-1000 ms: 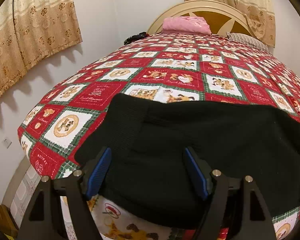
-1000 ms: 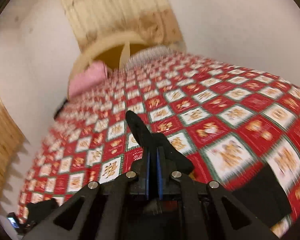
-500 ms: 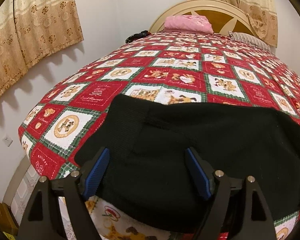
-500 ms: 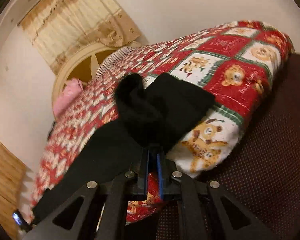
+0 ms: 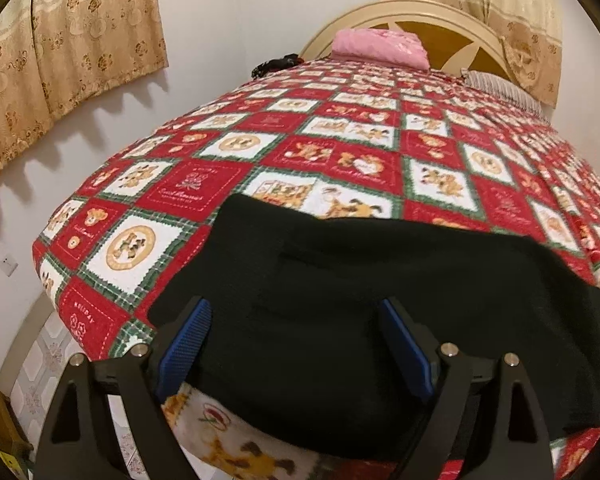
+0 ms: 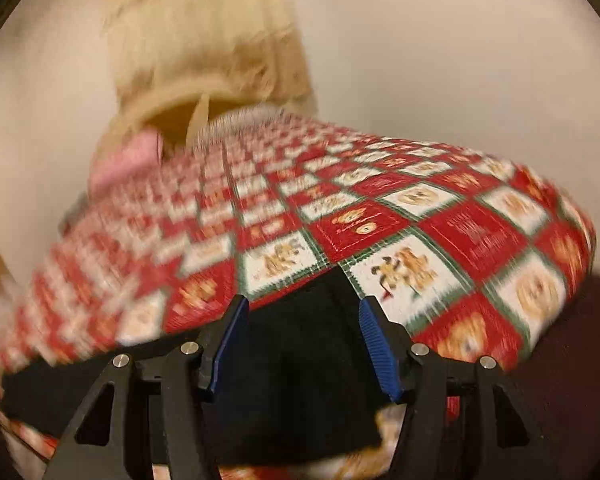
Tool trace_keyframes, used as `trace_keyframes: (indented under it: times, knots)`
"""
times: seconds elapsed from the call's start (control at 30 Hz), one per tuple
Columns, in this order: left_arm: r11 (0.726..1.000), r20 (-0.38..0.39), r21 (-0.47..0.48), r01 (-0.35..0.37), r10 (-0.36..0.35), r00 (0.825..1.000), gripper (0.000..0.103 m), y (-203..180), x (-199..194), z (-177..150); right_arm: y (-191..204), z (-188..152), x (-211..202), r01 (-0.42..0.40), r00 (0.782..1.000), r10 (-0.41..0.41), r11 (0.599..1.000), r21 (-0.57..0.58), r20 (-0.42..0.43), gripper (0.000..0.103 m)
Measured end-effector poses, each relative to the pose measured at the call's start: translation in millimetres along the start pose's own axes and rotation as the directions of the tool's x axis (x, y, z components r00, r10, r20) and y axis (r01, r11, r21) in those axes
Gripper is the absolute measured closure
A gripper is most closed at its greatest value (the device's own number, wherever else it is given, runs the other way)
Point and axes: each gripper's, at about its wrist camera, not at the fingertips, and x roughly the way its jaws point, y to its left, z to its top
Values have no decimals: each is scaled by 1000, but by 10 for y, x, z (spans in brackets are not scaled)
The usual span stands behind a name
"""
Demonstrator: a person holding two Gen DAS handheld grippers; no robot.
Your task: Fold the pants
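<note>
The right tool point(image 6: 300, 344) has let go of the black pants point(image 5: 340, 300) it was pinching and now sits spread over them at the lower middle, while the left tool point(image 5: 296, 348), also spread, hovers above the pants lying on the bed's point(image 5: 340, 160) near edge.

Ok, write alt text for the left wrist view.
The open left gripper hovers over black pants spread along the near edge of a bed with a red teddy-bear quilt. A pink pillow sits by the headboard.
</note>
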Motion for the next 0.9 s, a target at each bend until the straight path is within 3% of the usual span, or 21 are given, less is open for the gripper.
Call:
trace_keyframes:
  times: [0.13,0.2,0.23,0.33,0.43,0.63,0.87,0.9]
  knots:
    - [1000,20,24,-9,9,1000,14,-51,-92,-2,-61,-146,333,51,994,-60,994,-92,-97,57]
    - [1000,19,26,-13,13,1000,14,-65,-99,15,-41,-225,354,60,995,-70,990,-129,-74,71]
    - [1000,17,25,-13,12,1000,14,-81,-96,28,-22,-241,344,65,994,-77,986,-155,-74,87]
    - [1000,14,21,-3,3,1000,14,-138,-99,57,12,-261,279,52,994,-68,983,-177,-82,95]
    - [1000,25,24,8,-9,1000,14,-204,-150,79,43,-224,221,62,996,-74,979,-196,-55,97]
    - [999,53,47,1,-3,999,14,-284,-247,107,169,-82,-47,97,993,-79,967,-236,84,97]
    - [999,57,42,10,-13,998,14,-295,-279,97,118,-216,419,187,980,-200,931,-313,-9,95]
    - [999,54,45,12,-15,998,14,-303,-274,91,106,-261,422,185,982,-189,923,-336,21,92]
